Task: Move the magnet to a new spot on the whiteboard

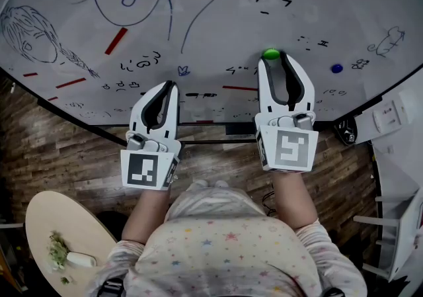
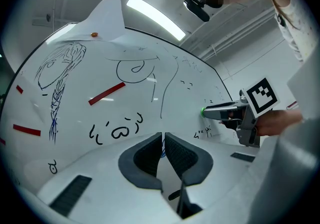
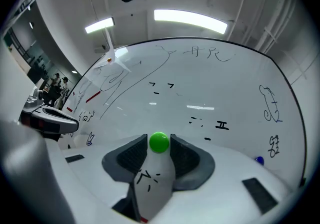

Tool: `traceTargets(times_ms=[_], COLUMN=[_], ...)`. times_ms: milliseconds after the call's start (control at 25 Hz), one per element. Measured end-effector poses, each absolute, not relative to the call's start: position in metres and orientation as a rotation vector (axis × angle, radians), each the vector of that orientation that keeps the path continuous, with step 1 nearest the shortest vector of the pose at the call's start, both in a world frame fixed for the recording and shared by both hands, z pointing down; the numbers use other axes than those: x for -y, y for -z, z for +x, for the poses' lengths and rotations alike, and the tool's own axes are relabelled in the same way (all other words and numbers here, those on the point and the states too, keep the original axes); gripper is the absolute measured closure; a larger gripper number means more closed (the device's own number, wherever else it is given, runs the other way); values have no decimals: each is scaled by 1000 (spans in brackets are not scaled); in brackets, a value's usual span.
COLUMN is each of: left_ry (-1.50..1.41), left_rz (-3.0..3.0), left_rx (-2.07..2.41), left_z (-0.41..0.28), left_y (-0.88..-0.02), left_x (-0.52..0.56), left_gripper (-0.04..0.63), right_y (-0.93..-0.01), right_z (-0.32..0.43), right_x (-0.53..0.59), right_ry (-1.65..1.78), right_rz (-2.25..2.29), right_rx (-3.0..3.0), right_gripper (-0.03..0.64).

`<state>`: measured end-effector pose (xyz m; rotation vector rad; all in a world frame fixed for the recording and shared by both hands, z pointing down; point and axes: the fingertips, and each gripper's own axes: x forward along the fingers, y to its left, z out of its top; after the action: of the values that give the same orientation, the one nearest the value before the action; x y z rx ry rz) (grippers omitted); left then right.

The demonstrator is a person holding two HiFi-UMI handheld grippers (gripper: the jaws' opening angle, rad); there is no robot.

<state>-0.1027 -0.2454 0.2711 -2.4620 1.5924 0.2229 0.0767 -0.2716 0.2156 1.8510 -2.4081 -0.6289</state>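
The right gripper [image 3: 160, 144] pinches the green magnet [image 3: 159, 141] between its jaw tips against the whiteboard [image 1: 218, 11], right of centre near its bottom edge, while the left gripper [image 2: 162, 136], jaws pressed together on nothing, hovers further left by marker scrawls I cannot read.

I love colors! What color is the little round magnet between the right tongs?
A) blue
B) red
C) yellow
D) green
D: the right tongs grip a green magnet, bright against the whiteboard.
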Motion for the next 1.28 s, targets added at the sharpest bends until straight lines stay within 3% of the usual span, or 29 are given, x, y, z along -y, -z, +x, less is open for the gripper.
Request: traceTargets(times_ms=[1280], left_ry=[-223], left_rz=[-2468], left_rx=[-1599], left_z=[-104], left_y=[-275], left_x=[253], left_gripper=[569], right_y=[-210], right_z=[74], right_x=[275], right_ry=[732], right_rz=[1897], right_rx=[2354], right_gripper=[492])
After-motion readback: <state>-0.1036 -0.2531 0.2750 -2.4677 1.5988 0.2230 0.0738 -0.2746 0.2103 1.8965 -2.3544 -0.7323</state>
